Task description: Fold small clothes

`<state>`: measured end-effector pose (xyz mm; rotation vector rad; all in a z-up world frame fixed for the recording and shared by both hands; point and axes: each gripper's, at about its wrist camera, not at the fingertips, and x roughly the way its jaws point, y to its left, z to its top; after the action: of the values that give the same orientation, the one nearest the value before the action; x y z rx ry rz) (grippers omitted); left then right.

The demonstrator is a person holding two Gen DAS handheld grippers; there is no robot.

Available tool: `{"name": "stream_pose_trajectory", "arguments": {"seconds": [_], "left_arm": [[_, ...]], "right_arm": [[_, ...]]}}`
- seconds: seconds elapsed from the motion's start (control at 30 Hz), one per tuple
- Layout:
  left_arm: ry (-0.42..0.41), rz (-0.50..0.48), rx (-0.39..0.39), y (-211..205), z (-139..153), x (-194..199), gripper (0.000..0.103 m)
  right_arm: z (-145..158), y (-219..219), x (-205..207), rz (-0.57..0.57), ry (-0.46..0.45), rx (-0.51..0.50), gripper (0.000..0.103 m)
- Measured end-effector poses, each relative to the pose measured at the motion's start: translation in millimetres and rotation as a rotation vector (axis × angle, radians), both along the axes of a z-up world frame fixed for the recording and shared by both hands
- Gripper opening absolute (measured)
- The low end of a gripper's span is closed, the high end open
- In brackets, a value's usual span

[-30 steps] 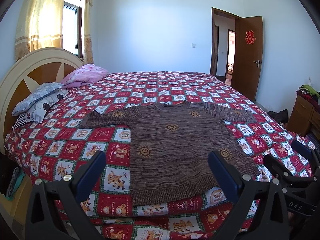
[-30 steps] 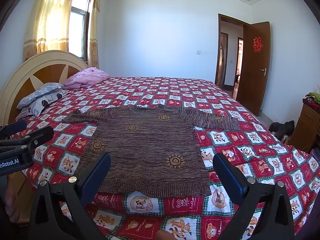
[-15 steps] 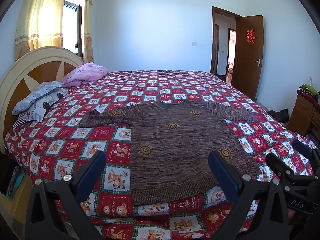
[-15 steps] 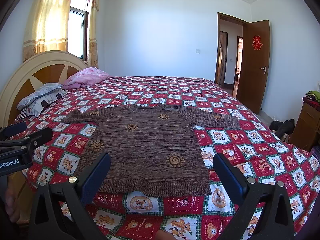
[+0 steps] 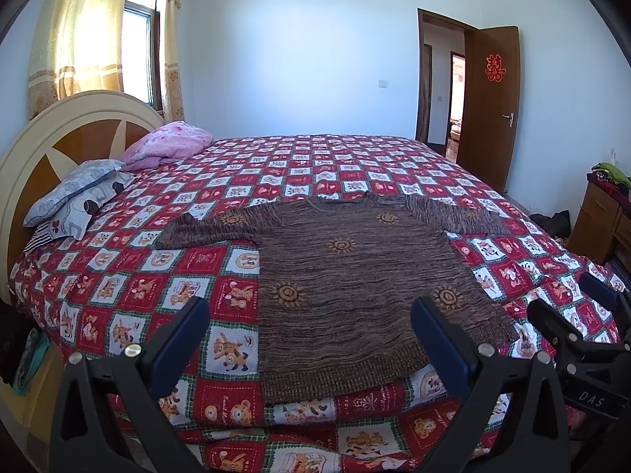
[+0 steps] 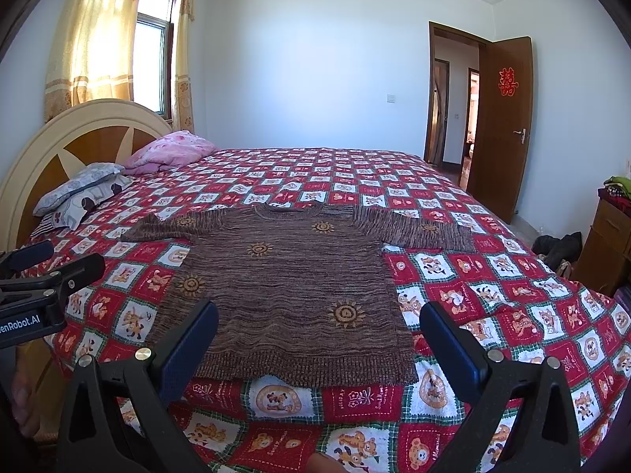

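Observation:
A brown knitted sweater (image 5: 355, 276) with orange sun motifs lies flat on the bed, both sleeves spread out sideways, hem toward me. It also shows in the right wrist view (image 6: 292, 291). My left gripper (image 5: 311, 339) is open and empty, held above the near bed edge just short of the hem. My right gripper (image 6: 319, 343) is open and empty, also just short of the hem. Each gripper shows at the edge of the other's view.
The bed has a red patchwork bedspread (image 5: 130, 287) with cartoon squares. Pillows (image 5: 79, 197) and a pink quilt (image 5: 169, 146) lie by the headboard (image 5: 59, 126) at left. A wooden cabinet (image 5: 607, 216) stands at right, an open door (image 5: 493, 106) behind.
Both grippers have tilted or risen slightly, so the sweater sits a little lower in the views. Nothing was grasped and the sweater has not moved.

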<state>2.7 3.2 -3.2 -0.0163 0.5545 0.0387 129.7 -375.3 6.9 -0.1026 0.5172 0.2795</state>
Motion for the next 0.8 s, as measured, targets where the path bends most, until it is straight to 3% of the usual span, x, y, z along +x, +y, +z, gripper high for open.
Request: {"name": "stream_pose_trajectory", "arguments": {"seconds": [0.47, 0.6, 0.8], "left_arm": [[0.019, -0.005, 0.029, -1.6, -8.0, 6.1, 0.103], [0.006, -0.027, 0.07, -5.9, -10.8, 13.7, 0.103], [-0.041, -0.03, 0.147, -5.2, -19.5, 38.1, 0.103]], "right_arm": [[-9.3, -0.8, 7.3, 0.006, 0.023, 0.003, 0.102], [-16.0, -4.4, 15.8, 0.017, 0.018, 0.008, 0.102], [-43.5, -19.7, 54.1, 0.057, 0.145, 0.091, 0.102]]}}
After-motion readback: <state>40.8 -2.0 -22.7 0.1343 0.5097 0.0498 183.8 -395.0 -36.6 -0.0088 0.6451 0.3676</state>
